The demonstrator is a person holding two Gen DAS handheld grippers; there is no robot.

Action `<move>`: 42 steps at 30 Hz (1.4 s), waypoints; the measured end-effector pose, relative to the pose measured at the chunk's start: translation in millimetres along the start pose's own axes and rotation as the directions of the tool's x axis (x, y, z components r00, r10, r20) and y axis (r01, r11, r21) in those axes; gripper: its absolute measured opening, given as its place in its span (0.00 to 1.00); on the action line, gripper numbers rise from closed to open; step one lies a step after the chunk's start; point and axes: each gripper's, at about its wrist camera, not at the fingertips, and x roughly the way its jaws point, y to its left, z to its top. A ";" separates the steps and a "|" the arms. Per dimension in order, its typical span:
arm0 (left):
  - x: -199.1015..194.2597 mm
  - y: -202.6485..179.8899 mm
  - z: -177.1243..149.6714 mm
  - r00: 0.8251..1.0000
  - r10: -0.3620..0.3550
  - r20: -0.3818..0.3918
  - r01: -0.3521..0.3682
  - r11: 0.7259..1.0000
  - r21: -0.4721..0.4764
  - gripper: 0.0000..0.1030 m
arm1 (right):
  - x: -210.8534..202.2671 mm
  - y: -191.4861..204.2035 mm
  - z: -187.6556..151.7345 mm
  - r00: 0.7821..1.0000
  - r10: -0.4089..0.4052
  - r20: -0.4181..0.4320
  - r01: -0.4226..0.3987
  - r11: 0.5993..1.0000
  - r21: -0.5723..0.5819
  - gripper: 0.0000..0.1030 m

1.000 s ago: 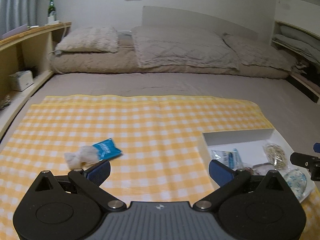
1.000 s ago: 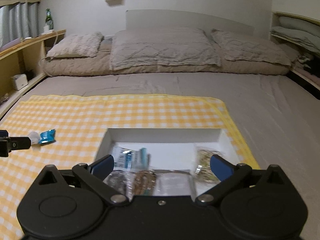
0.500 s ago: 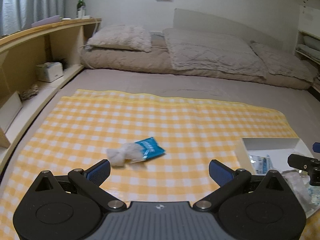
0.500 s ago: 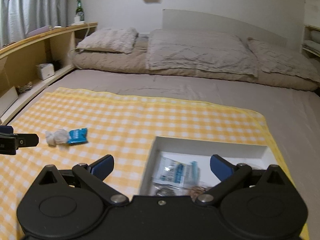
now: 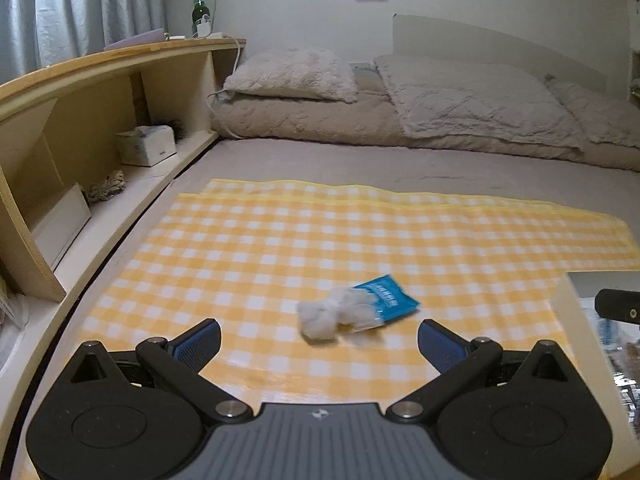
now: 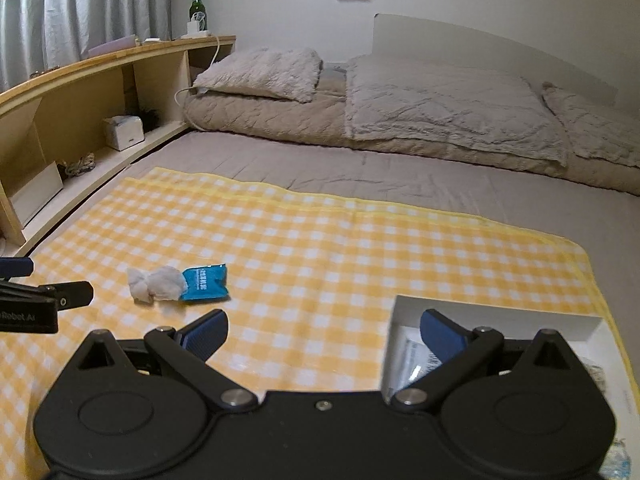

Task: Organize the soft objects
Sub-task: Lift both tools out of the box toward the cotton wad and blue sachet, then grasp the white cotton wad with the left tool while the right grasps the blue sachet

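A blue-labelled packet of white cotton balls (image 5: 352, 312) lies on the yellow checked cloth (image 5: 360, 236). It also shows in the right wrist view (image 6: 180, 282). My left gripper (image 5: 318, 344) is open and empty, with the packet just ahead between its blue pads. My right gripper (image 6: 322, 330) is open and empty, to the right of the packet. A white tray (image 6: 496, 312) with several small packets sits under the right gripper's right finger; its edge shows in the left wrist view (image 5: 564, 300).
A wooden shelf unit (image 5: 100, 120) runs along the left with a tissue box (image 5: 146, 146) and a green bottle (image 5: 199, 10) on top. Pillows and a folded quilt (image 5: 460, 100) lie at the far end of the grey mattress (image 6: 400, 176).
Both grippers have swung to the left. The cotton packet has come from the left edge toward the middle of the left view. The tray has slid to the right in both views.
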 end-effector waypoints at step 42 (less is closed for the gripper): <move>157.5 7.8 2.1 0.982 -0.044 -0.185 0.008 0.982 -0.191 0.76 | 155.5 33.1 16.7 0.980 0.182 -0.084 -0.188 0.979 -0.077 1.00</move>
